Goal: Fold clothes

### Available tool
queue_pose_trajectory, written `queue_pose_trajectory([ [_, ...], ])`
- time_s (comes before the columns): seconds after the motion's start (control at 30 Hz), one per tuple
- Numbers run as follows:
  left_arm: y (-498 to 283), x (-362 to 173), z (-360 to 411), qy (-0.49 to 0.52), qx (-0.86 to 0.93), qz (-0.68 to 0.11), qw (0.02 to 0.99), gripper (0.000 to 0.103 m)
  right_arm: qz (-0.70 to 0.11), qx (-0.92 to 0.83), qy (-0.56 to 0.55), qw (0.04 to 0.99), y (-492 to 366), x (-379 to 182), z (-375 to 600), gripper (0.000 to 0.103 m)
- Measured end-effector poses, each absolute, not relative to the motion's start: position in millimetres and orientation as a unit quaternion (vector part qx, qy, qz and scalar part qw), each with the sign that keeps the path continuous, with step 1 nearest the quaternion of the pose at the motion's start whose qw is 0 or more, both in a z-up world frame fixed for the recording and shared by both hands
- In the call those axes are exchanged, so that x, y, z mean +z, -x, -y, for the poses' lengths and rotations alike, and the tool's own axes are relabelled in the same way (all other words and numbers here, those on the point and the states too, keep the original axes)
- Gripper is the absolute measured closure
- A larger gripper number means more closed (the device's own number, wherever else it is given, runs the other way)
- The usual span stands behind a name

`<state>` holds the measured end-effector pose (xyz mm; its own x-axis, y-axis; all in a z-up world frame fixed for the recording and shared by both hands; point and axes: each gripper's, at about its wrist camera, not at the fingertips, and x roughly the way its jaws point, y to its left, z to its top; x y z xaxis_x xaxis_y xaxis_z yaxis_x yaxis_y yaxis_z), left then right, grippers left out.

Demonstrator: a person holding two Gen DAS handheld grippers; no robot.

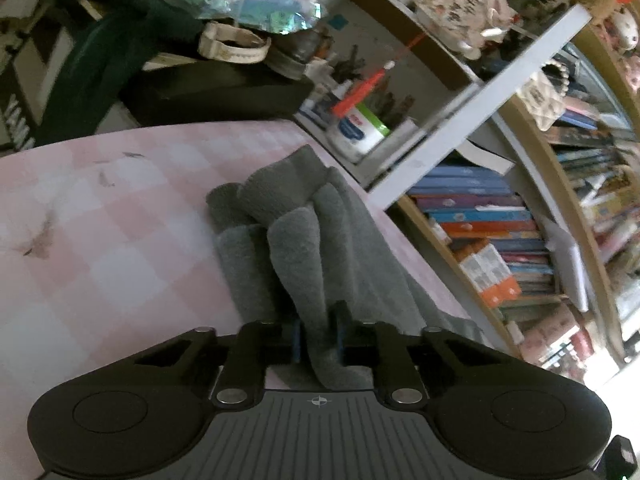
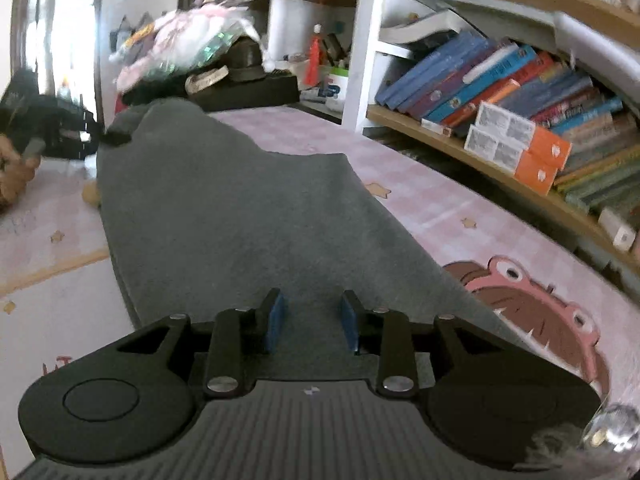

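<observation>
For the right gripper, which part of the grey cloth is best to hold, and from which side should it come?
Probably the near hem of the grey cloth, just below the right gripper, whose jaws stand open over it. Come from the near side, low along the pink mat: there the cloth lies flat with a free edge. The left gripper is already shut on a bunched fold at the far end.

Open pink checked worktop (image 1: 100, 240) is lying bare to the left of the bunched grey cloth (image 1: 288, 216), leaving passing room there. A bookshelf (image 2: 500, 168) is crowding the right edge, its books (image 2: 520, 92) jutting toward the worktop, with only a narrow pink strip between it and the cloth. At the far end, a black box (image 1: 208, 92) and piled clutter (image 1: 248, 8) are blocking the way. The left tongs (image 2: 64, 136) are hanging at the cloth's far corner.
</observation>
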<state>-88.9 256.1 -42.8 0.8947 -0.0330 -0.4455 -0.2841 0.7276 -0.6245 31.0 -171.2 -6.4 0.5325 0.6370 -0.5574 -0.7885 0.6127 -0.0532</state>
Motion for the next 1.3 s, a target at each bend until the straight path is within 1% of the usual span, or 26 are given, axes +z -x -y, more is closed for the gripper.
queue_pose_trajectory([
  [0.07, 84.5, -31.7, -239.8, 0.297, 0.095, -0.229, 0.922, 0.091, -0.254, 0.415, 0.144, 0.862, -33.3, -5.8, 172.1, 0.073],
  [0.13, 79.6, -12.0, -215.2, 0.201, 0.123, -0.239, 0.942, 0.092, -0.252, 0.413, 0.147, 0.863, -31.4, -5.7, 171.6, 0.072],
  [0.2, 82.6, 10.0, -195.8, 0.136, 0.13, -0.221, 0.957, 0.092, -0.246, 0.407, 0.157, 0.865, -26.9, -6.1, 170.4, 0.069],
  [0.3, 80.6, 22.0, -204.5, 0.159, 0.141, -0.235, 0.948, 0.091, -0.244, 0.406, 0.161, 0.866, -24.2, -6.5, 171.7, 0.069],
  [0.33, 75.2, 16.1, -216.8, 0.184, 0.145, -0.27, 0.934, 0.09, -0.247, 0.408, 0.156, 0.865, -25.2, -6.5, 173.4, 0.069],
  [0.37, 73.6, 9.8, -224.0, 0.197, 0.15, -0.289, 0.925, 0.085, -0.251, 0.409, 0.149, 0.864, -26.7, -6.4, 175.3, 0.068],
  [0.4, 72.3, 3.6, -230.9, 0.209, 0.155, -0.307, 0.916, 0.084, -0.256, 0.412, 0.142, 0.863, -28.9, -6.2, 177.3, 0.067],
  [0.43, 70.9, -2.6, -237.8, 0.22, 0.16, -0.325, 0.906, 0.08, -0.261, 0.414, 0.132, 0.862, -31.2, -6.1, 179.7, 0.067],
  [0.5, 82.3, 1.7, -237.4, 0.233, 0.176, -0.302, 0.907, 0.063, -0.27, 0.418, 0.115, 0.86, -33.8, -5.9, 185.4, 0.065],
  [0.53, 88.3, 4.2, -236.9, 0.239, 0.184, -0.29, 0.908, 0.037, -0.272, 0.42, 0.111, 0.859, -33.4, -5.8, 187.0, 0.064],
  [0.57, 94.2, 6.6, -236.5, 0.245, 0.192, -0.278, 0.909, 0.021, -0.272, 0.421, 0.111, 0.858, -32.0, -5.7, 187.9, 0.062],
  [0.6, 100.3, 7.5, -235.4, 0.252, 0.197, -0.268, 0.909, 0.02, -0.271, 0.422, 0.111, 0.858, -30.6, -5.6, 188.8, 0.061],
  [0.63, 106.5, 8.2, -234.3, 0.258, 0.201, -0.259, 0.909, 0.02, -0.271, 0.423, 0.112, 0.857, -29.3, -5.5, 189.7, 0.06],
  [0.7, 108.8, 5.8, -235.1, 0.27, 0.205, -0.264, 0.903, 0.02, -0.271, 0.426, 0.113, 0.856, -26.3, -5.4, 191.8, 0.056],
  [0.77, 104.7, -1.6, -238.7, 0.284, 0.215, -0.28, 0.892, 0.02, -0.273, 0.435, 0.11, 0.851, -23.6, -5.4, 198.4, 0.054],
  [0.87, 101.0, -5.4, -242.4, 0.302, 0.229, -0.266, 0.886, 0.02, -0.278, 0.447, 0.097, 0.845, -21.3, -5.0, 212.5, 0.052],
  [0.93, 96.2, -7.7, -242.8, 0.309, 0.237, -0.257, 0.884, 0.021, -0.282, 0.451, 0.083, 0.843, -20.9, -4.8, 222.5, 0.052],
  [1.0, 89.8, -9.2, -242.5, 0.309, 0.246, -0.253, 0.883, 0.027, -0.285, 0.452, 0.074, 0.842, -20.3, -4.5, 229.2, 0.052],
  [1.03, 86.0, -9.5, -242.4, 0.309, 0.251, -0.253, 0.882, 0.036, -0.285, 0.452, 0.072, 0.842, -20.0, -4.2, 230.5, 0.052],
  [1.07, 83.3, -10.6, -243.2, 0.317, 0.246, -0.251, 0.881, 0.051, -0.285, 0.451, 0.076, 0.843, -19.3, -4.0, 229.7, 0.051],
  [1.13, 79.3, -16.1, -247.1, 0.358, 0.222, -0.244, 0.873, 0.068, -0.281, 0.448, 0.089, 0.844, -16.0, -4.0, 226.4, 0.051],
  [1.2, 77.0, -19.8, -246.6, 0.371, 0.219, -0.232, 0.872, 0.069, -0.277, 0.445, 0.101, 0.846, -13.1, -4.0, 223.9, 0.051],
  [1.23, 75.2, -20.2, -245.8, 0.372, 0.218, -0.235, 0.871, 0.074, -0.276, 0.444, 0.104, 0.846, -12.3, -4.0, 223.3, 0.051],
  [1.27, 73.4, -20.4, -245.0, 0.373, 0.218, -0.238, 0.87, 0.082, -0.276, 0.444, 0.104, 0.846, -12.5, -4.0, 223.5, 0.051],
  [1.3, 73.6, -19.4, -244.3, 0.377, 0.214, -0.235, 0.87, 0.085, -0.277, 0.444, 0.102, 0.846, -13.0, -4.1, 224.0, 0.05],
])
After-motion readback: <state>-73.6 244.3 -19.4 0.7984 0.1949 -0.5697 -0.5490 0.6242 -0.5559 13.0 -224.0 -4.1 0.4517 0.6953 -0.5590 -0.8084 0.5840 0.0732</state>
